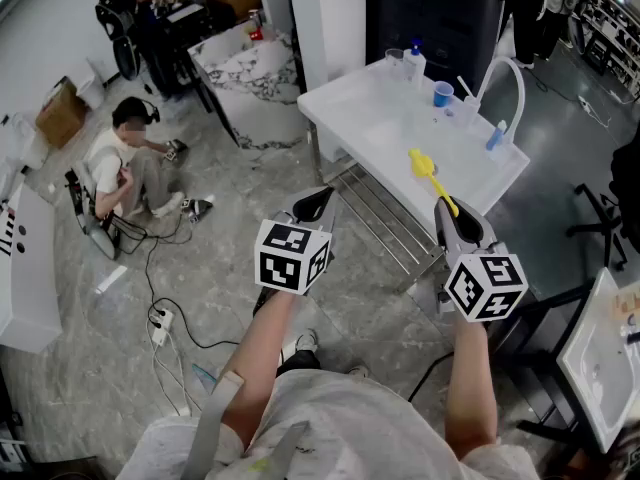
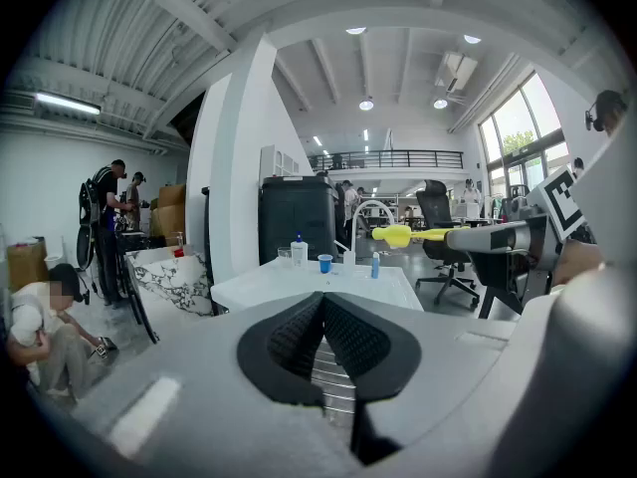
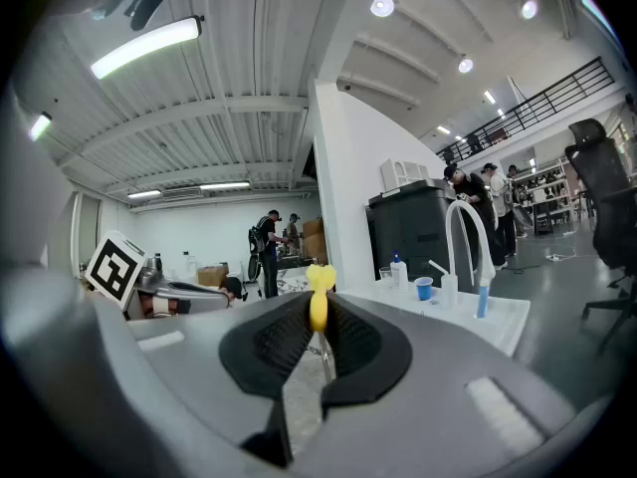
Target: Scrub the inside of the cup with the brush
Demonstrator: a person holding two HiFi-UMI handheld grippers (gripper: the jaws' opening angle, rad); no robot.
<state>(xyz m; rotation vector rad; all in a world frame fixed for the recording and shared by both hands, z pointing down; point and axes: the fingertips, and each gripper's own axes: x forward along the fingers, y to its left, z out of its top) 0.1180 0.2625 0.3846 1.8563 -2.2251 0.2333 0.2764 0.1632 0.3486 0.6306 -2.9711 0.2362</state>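
A small blue cup (image 1: 443, 93) stands upright on the white sink table (image 1: 380, 118), far ahead of both grippers; it also shows as the blue cup (image 2: 325, 263) and the blue cup (image 3: 425, 288). My right gripper (image 1: 455, 216) is shut on the handle of a yellow brush (image 1: 425, 166), whose head points toward the table. Between the pads sits the brush (image 3: 318, 295). My left gripper (image 1: 318, 204) hangs beside it, shut with nothing in it, jaws pressed together (image 2: 323, 305). From the left gripper view the brush (image 2: 398, 235) sticks out of the right gripper (image 2: 503, 239).
A white faucet (image 1: 505, 78), a soap bottle (image 1: 413, 61) and a small blue tube (image 1: 495, 136) stand near the cup. A metal rack (image 1: 385, 218) lies under the table. A person (image 1: 125, 168) sits on the floor at left, with cables and a power strip (image 1: 160, 323).
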